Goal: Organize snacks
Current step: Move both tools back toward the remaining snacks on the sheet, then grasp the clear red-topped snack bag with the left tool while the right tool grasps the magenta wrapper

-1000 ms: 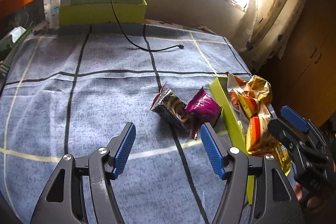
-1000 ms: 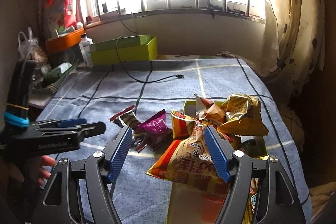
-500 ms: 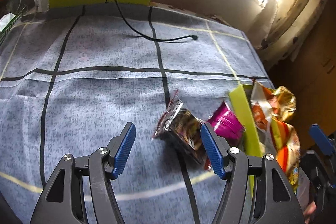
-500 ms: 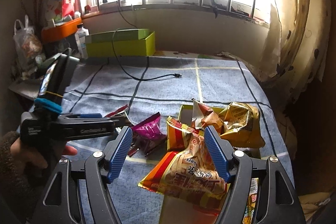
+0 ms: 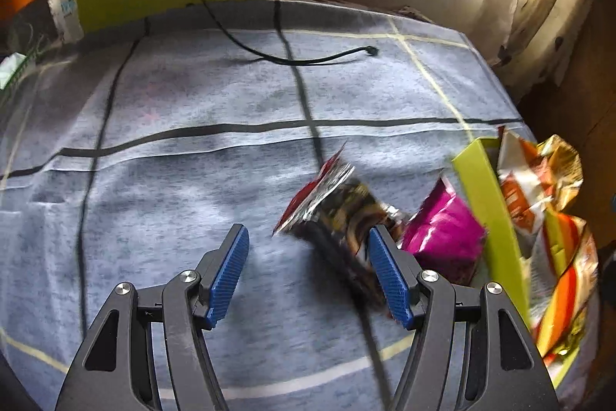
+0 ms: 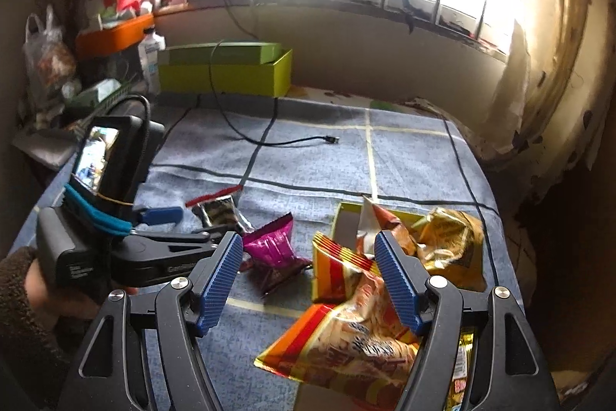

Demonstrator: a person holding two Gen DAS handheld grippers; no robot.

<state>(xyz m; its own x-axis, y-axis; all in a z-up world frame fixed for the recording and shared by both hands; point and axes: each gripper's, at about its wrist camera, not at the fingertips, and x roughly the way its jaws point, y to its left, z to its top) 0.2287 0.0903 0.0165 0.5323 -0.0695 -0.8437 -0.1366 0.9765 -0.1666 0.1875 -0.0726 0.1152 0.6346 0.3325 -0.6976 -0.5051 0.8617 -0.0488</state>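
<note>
Hovering spread, the left gripper (image 5: 308, 268) is angled over the dark snack packet (image 5: 335, 207) at one o'clock — for pinching, likely — while the right gripper (image 6: 308, 280) is held spread, empty.

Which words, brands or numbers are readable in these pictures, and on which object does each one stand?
None reads with certainty.
Orange snack bag: large characters, too blurred and creased.
Left gripper body: pale embossed brand word, too small.
White bottle: blue label print, too small.
Dark snack packet: motion-blurred.
Magenta packet: no legible text.
</note>
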